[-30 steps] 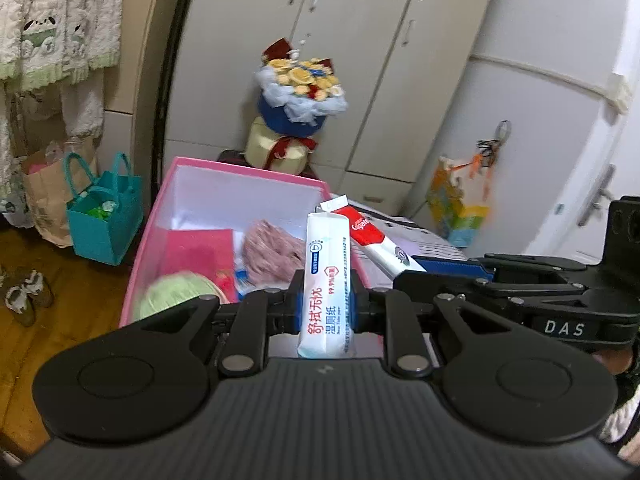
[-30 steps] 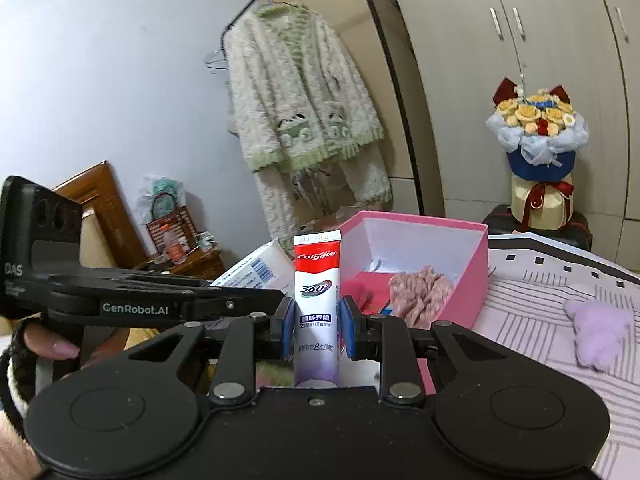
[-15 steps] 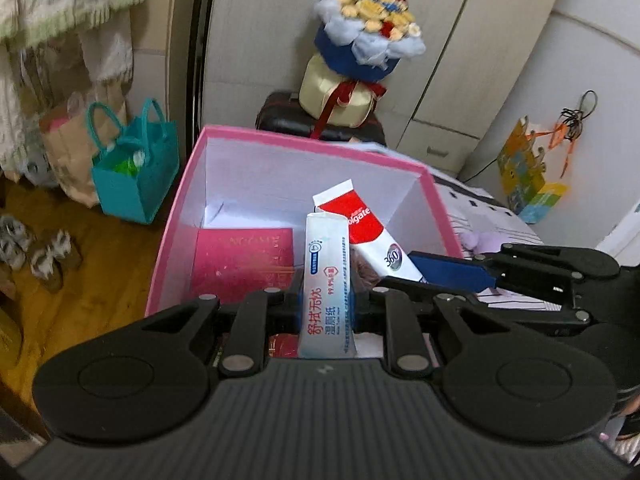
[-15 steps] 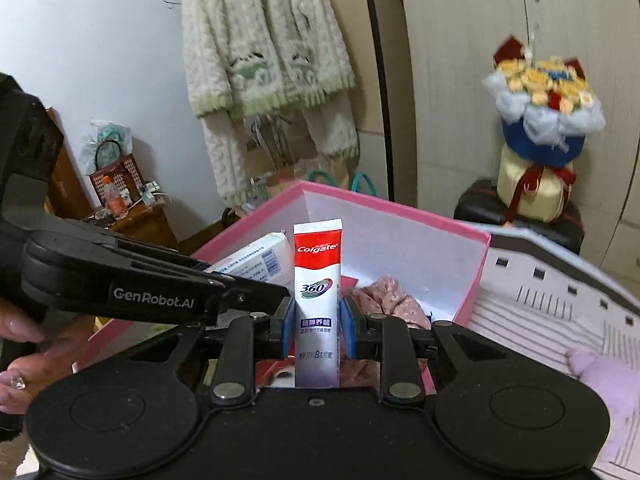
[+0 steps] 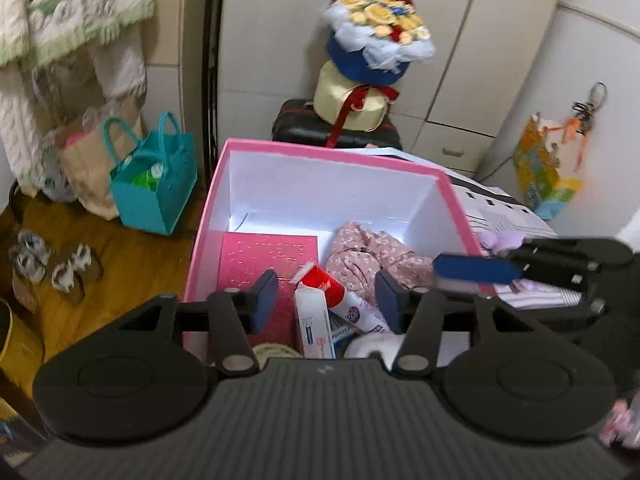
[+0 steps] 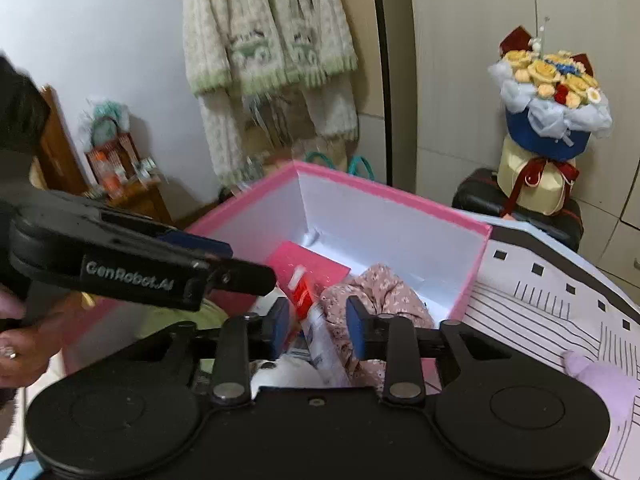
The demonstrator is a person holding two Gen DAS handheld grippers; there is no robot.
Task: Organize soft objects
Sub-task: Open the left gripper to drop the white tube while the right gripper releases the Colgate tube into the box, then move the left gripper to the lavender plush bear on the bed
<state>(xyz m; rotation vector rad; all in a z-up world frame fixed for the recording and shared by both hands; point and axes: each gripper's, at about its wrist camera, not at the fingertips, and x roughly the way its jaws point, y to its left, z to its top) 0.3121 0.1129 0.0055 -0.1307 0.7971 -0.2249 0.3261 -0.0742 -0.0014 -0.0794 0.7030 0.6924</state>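
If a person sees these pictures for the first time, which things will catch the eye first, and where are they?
The pink box in the middle draws the eye first; inside lie two tubes, a floral cloth and a pink card. Over it hang the left gripper and right gripper, jaws just opened and apart from the tubes below. Behind the box stands a yellow flower bouquet on a dark case.

- "GenRobot.AI" stands in pale letters on the black side of the left gripper (image 6: 256,276), seen from the right wrist.
- "360" is printed on the red-and-white toothpaste tube (image 5: 344,304) lying in the pink box (image 5: 320,152).
- Print on the white tube (image 5: 314,320) is unreadable.
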